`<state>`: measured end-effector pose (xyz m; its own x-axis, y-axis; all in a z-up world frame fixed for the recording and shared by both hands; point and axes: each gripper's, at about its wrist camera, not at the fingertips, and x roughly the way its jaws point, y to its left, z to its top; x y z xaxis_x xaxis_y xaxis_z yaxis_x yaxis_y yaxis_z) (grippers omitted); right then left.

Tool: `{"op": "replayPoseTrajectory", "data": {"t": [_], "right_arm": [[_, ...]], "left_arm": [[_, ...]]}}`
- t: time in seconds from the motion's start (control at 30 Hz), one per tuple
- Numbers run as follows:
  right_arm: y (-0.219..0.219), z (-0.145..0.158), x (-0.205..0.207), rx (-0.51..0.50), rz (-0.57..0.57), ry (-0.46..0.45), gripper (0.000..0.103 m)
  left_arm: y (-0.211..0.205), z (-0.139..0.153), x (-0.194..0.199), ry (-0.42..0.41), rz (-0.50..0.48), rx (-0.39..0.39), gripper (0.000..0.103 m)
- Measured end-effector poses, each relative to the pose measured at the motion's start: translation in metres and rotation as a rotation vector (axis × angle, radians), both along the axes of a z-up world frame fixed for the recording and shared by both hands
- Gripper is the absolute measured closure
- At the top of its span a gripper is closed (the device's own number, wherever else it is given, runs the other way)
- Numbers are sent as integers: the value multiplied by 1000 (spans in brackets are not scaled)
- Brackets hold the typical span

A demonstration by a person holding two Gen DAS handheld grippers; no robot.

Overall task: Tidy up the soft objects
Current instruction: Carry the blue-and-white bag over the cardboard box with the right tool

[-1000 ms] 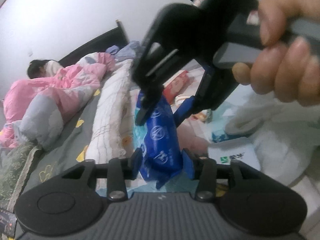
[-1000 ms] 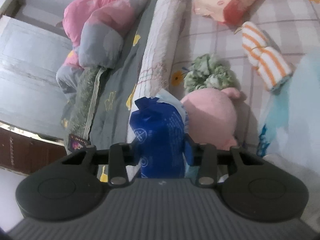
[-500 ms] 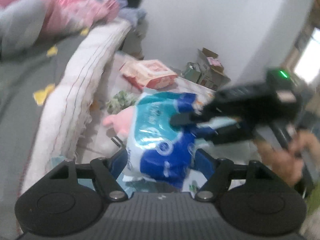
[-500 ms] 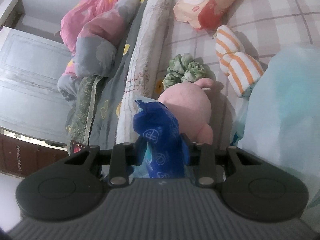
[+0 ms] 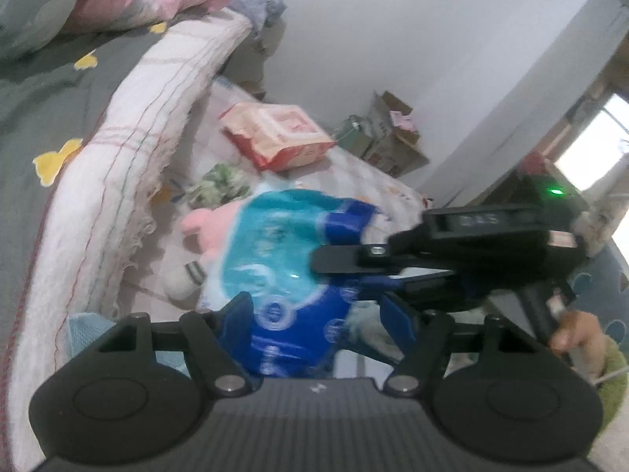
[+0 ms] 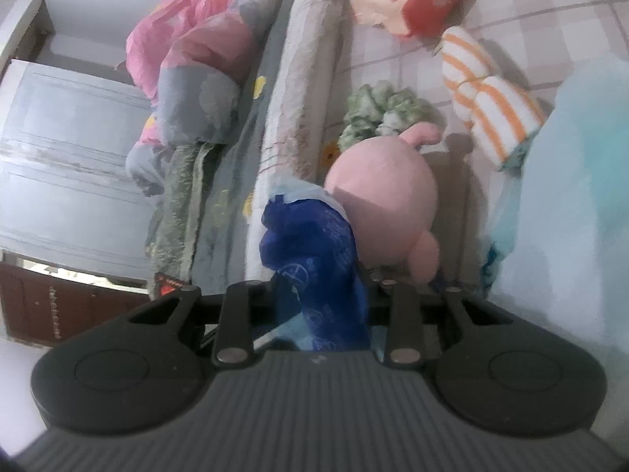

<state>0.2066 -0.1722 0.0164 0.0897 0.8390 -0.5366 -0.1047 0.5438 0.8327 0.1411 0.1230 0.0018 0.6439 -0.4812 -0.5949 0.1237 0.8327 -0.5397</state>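
Blue and crinkly, the plastic tissue pack [image 6: 318, 259] sits pinched between the jaws of the right gripper [image 6: 320, 306], which have just been closing further on it; they stand narrow and squeeze one end into a thin neck. This tight hold seems needed because the film is slippery and the soft pack would sag out of a loose grip.

The left gripper [image 5: 314, 322] has its jaws set wider around the other, fuller part of the same pack [image 5: 275, 259]. They have just been opening and then coming in a little. One blue pad lies against the pack, while the other stands apart from it, so I judge that this gripper is not gripping now. It looks as though the pack passes from one hand to the other, with the right taking the load.

The pack hangs in the air above the checked sheet [image 6: 550, 31], not resting on it. Just under and beside it lies a pink plush toy [image 6: 383, 188], next to a green scrunchie [image 6: 377, 112]. Farther off are rolled orange-striped socks [image 6: 487, 98] and a red wipes pack [image 5: 279, 133]. A long rolled quilt [image 5: 129, 149] borders them on one side.
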Motion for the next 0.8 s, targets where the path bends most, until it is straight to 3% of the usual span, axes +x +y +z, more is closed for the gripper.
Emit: {"op": "replayPoseTrajectory", "data": {"t": [0.2,0.4,0.63,0.8], "right_arm": [[1,23,-12,53,20,-44,75],[-34,51,-36,121,-4,-91,75],[-129,84,-66,159,-150,-172,75],[-223,104,-85,138,-323,-254,75]], "left_arm": [[-6,23,-16,-54,6,34,31],[-24,58,-32,-130,-31,54,31],[-94,93,-31,-233,-202,52,26],[-145,98,-24,-267,-289,44,20]]}}
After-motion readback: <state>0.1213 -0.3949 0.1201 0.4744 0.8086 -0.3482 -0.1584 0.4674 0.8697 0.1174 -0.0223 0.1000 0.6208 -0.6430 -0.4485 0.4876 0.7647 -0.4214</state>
